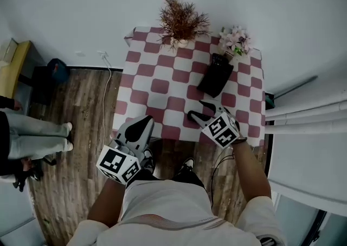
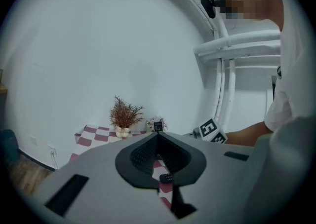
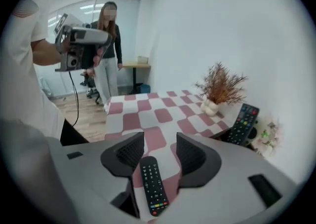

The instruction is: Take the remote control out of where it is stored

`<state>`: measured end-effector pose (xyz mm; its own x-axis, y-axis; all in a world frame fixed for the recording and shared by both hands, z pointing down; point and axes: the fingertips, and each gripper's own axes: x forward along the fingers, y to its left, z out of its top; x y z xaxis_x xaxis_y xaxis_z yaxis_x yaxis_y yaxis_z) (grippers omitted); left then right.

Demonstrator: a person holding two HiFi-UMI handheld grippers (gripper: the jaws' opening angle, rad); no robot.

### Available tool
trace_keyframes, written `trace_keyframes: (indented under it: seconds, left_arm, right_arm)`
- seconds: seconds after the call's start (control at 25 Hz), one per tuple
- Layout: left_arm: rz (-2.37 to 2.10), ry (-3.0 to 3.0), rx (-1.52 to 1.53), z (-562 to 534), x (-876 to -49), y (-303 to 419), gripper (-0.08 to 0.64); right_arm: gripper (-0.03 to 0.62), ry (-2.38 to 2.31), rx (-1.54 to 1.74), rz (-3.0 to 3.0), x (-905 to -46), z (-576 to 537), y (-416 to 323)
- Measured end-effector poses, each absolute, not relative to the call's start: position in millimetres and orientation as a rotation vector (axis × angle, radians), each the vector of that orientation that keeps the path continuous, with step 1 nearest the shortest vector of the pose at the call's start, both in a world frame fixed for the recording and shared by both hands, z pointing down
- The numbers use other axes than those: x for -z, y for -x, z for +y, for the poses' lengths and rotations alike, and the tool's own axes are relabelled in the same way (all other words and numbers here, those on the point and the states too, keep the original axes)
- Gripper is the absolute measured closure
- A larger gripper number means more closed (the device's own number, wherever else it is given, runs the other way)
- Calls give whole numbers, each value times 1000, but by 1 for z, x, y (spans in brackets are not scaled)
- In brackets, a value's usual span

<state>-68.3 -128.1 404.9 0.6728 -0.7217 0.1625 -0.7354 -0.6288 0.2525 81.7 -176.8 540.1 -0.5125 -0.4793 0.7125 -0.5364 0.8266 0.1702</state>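
Observation:
A black remote control lies flat on the checkered tablecloth, seen between and below my right gripper. That gripper's jaws stand wide open and do not touch the remote. A second remote stands upright in a black holder at the table's far right, by the flowers. In the head view my right gripper hovers over the table's near edge, in front of the holder. My left gripper is shut and holds nothing, off the table's near left corner; its view shows the lying remote small beneath its closed tips.
A dried plant in a pale vase and a pot of pink flowers stand along the table's far edge by the wall. A person stands on the wood floor to the left, near a yellow desk. A white cable runs down the floor.

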Motion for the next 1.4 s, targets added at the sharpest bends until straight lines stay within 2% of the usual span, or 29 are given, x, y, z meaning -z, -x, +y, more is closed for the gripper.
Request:
trace_keyframes:
  seconds: [0.32, 0.52, 0.84, 1.4]
  left_arm:
    - [-1170, -2681, -53, -135, -375, 55, 551]
    - [-1151, -2741, -36, -134, -359, 40, 551]
    - [-1071, -2801, -13, -125, -345, 24, 551]
    - [-1052, -2816, -18, -119, -341, 20, 551]
  right_arm:
    - [491, -1267, -270, -2569, -426, -158, -103]
    - [555, -1553, -195, -2597, -379, -135, -129]
    - [568, -1771, -158, -2564, -348, -103, -155]
    - [566, -1898, -135, -2415, -353, -103, -168]
